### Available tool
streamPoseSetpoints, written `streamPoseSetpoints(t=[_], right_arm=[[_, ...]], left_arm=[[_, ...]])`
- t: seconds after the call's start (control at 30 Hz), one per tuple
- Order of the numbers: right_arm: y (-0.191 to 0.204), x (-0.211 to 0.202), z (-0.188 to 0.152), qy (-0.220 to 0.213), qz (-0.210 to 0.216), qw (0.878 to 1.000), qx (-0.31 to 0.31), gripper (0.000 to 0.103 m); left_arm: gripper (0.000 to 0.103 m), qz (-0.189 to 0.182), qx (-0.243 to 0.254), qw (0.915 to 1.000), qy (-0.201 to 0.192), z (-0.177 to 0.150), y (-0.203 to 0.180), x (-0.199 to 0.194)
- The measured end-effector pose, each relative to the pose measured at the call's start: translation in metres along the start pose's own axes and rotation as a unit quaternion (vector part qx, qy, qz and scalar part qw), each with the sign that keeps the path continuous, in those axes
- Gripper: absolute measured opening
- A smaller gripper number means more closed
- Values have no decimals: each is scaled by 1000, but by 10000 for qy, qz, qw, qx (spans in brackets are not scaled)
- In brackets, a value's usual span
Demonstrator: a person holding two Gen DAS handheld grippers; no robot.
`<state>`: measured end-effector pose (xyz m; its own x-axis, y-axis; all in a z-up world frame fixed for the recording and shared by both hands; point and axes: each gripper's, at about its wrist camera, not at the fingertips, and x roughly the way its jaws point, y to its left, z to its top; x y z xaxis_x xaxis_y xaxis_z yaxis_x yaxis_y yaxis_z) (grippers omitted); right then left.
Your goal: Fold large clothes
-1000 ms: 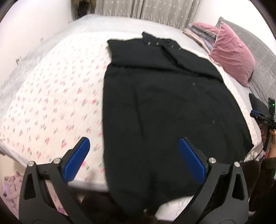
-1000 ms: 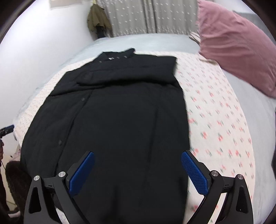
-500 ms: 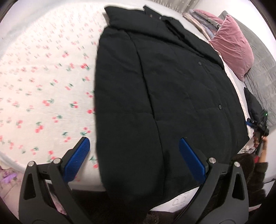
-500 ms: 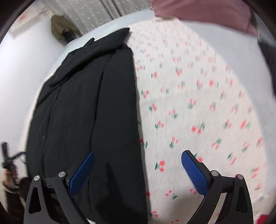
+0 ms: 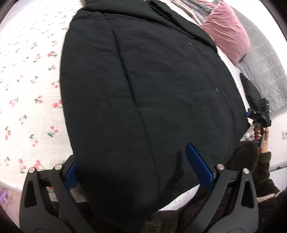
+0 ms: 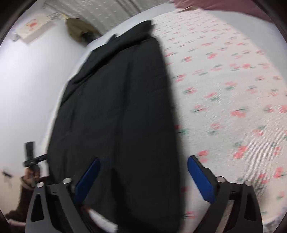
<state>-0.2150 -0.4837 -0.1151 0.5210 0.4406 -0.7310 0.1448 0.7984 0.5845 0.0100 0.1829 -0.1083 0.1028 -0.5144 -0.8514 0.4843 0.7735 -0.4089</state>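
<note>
Two grippers hang over the black coat lying flat on the cherry-print bedsheet. The left gripper is spread wide; the right gripper, just narrowing, grasps nothing. No readable writing.

No legible text (only blur).

1. The coat is plain black all over, buttons too.
2. The bedsheet is white with small red cherries on green stems.
3. The pillow is a dusty pink, velvety look.
4. The blanket next to it is grey.
5. Gripper pads are bright blue on black frames.
6. The curtain is pale grey with little white flecks.
</note>
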Motion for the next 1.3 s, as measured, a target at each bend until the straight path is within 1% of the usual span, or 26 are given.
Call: streamPoseSetpoints(t=[0.03,0.07,0.1,0.13,0.17,0.23,0.27,0.3,0.33,0.37,0.4,0.47,0.53,0.6,0.63,0.7,0.77,0.83,0.87,0.97,1.1,1.17,1.3], right_arm=[[3,3,-1,70,193,9998,20,84],[8,8,-2,127,329,9994,23,82],[12,13,-2,167,372,9992,2,80],[18,18,-1,211,408,9989,4,74],[21,22,0,264,471,9985,31,71],[25,30,2,393,526,9978,114,53],[27,33,2,431,480,9978,136,48],[29,35,2,435,412,9981,140,37],[32,36,3,423,282,9986,149,27],[34,33,2,377,218,9989,161,24],[36,28,-1,328,215,9991,151,19],[43,16,-1,57,331,9994,83,17],[56,2,2,-259,548,9982,-9,15],[73,-16,4,-629,735,9952,-141,15],[82,-25,3,-793,822,9932,-220,15],[94,-38,3,-1040,948,9893,-373,14],[111,-54,0,-1295,1132,9835,-552,14],[127,-62,-4,-1483,1231,9788,-692,13],[133,-68,-8,-1565,1290,9764,-737,13],[142,-93,-22,-1818,1438,9696,-787,13],[148,-128,-42,-2151,1565,9611,-740,13],[148,-150,-56,-2341,1606,9565,-676,13],[146,-172,-56,-2613,1578,9509,-513,13]], left_arm=[[102,-117,-23,9999,-21,-1,-1,-1],[101,-261,-69,9996,-44,-1,-1,-1],[98,-418,-128,9990,-68,-2,0,-1],[96,-527,-179,9984,-91,-2,0,-2],[93,-580,-214,9980,-110,-2,0,-1],[84,-574,-266,9979,-162,0,0,2],[71,-493,-292,9981,-204,-1,2,1],[50,-371,-337,9984,-247,0,2,1],[40,-270,-422,9983,-292,0,3,2],[30,-350,-522,9975,-317,0,5,1],[24,-452,-652,9961,-375,1,11,-3],[21,-444,-685,9953,-521,0,8,-10],[20,-493,-577,9939,-802,1,-4,-23],[19,-672,-549,9895,-1155,4,-16,-43],[18,-749,-559,9877,-1253,6,-18,-53],[18,-957,-552,9831,-1460,8,-24,-72],[17,-1126,-417,9783,-1687,7,-36,-91],[17,-1210,-284,9747,-1857,8,-42,-108],[17,-1313,-219,9713,-1971,5,-47,-120],[17,-1508,-66,9627,-2246,-5,-63,-146],[17,-1726,32,9521,-2523,-12,-72,-178],[17,-1854,51,9456,-2673,-21,-70,-195],[17,-1965,5,9380,-2857,-19,-58,-208]])
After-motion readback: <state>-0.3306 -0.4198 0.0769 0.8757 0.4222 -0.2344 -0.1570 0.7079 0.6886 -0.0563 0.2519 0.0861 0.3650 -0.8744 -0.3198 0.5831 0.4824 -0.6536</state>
